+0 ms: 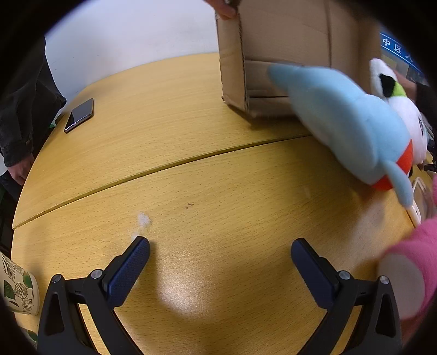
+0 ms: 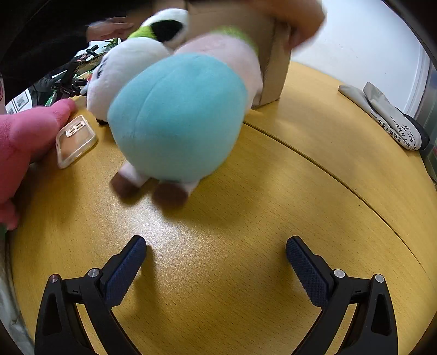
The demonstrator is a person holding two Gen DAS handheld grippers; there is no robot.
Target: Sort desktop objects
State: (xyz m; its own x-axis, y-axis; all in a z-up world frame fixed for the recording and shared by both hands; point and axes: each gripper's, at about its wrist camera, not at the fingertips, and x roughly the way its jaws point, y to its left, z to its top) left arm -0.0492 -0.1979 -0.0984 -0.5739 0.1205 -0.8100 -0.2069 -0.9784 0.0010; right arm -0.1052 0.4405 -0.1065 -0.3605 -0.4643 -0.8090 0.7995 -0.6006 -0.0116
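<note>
A light blue plush toy (image 1: 347,123) lies on the yellow wooden table (image 1: 191,169) at the right, in front of a cardboard box (image 1: 273,54). A white plush with black and green (image 1: 393,90) sits behind it. In the right wrist view the blue and pink plush (image 2: 177,117) stands blurred ahead of my right gripper (image 2: 215,248), with the white plush (image 2: 128,68) to its left. A pink plush (image 2: 27,142) is at the left edge; it also shows in the left wrist view (image 1: 415,267). My left gripper (image 1: 220,248) and my right gripper are open and empty above the table.
A black phone (image 1: 79,114) lies at the far left of the table. A leaf-printed paper cup (image 1: 16,289) stands at the lower left. A clear phone case (image 2: 75,139) lies beside the pink plush. A folded grey bag (image 2: 382,114) lies at the far right. A person's hand (image 1: 224,9) holds the box edge.
</note>
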